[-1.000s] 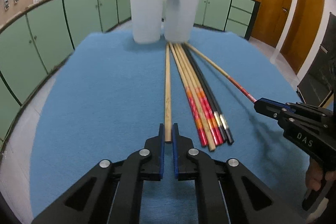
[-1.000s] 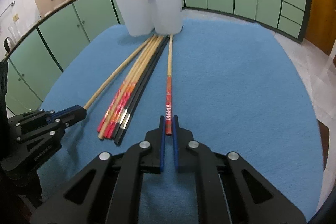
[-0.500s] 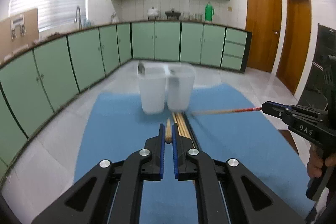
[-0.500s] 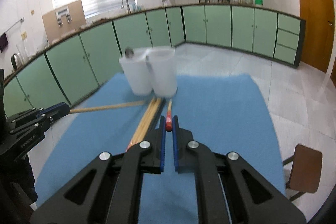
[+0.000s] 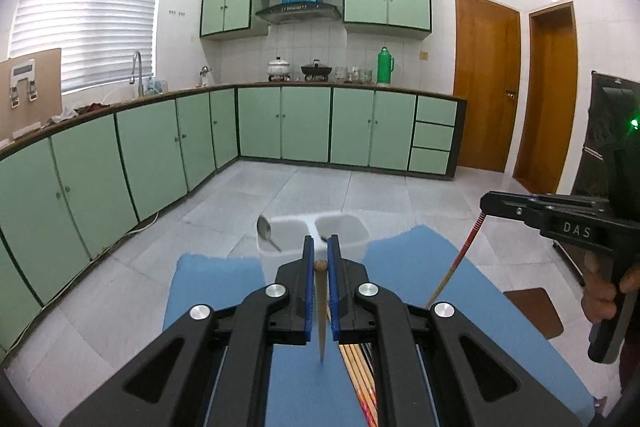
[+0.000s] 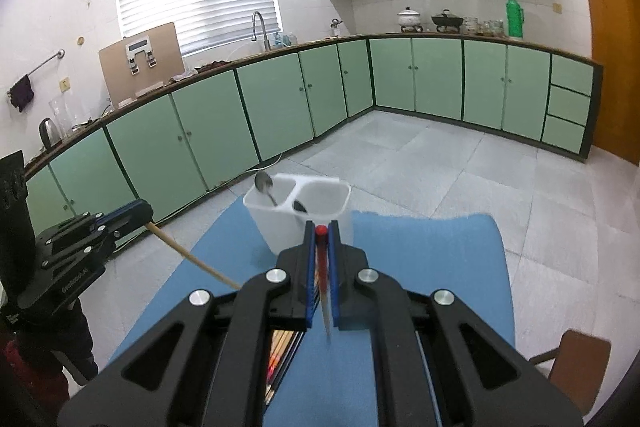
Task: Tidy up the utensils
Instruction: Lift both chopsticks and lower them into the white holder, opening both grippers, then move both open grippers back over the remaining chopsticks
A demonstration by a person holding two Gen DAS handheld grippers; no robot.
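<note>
Both grippers, left (image 5: 321, 263) and right (image 6: 321, 233), pinch narrow on a chopstick each, plain (image 5: 321, 311) and red-ended (image 6: 322, 279), now lifted high off the blue mat (image 5: 460, 299), tips hanging down, above the white holder (image 6: 316, 193).

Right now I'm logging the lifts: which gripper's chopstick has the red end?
The right gripper holds the red-ended chopstick; the left gripper holds a plain wooden chopstick, with no colour.

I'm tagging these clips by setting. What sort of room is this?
A home kitchen, most likely: green cabinets run under a long counter, a sink tap stands below the window, and pots sit on a stove beneath a range hood.
</note>
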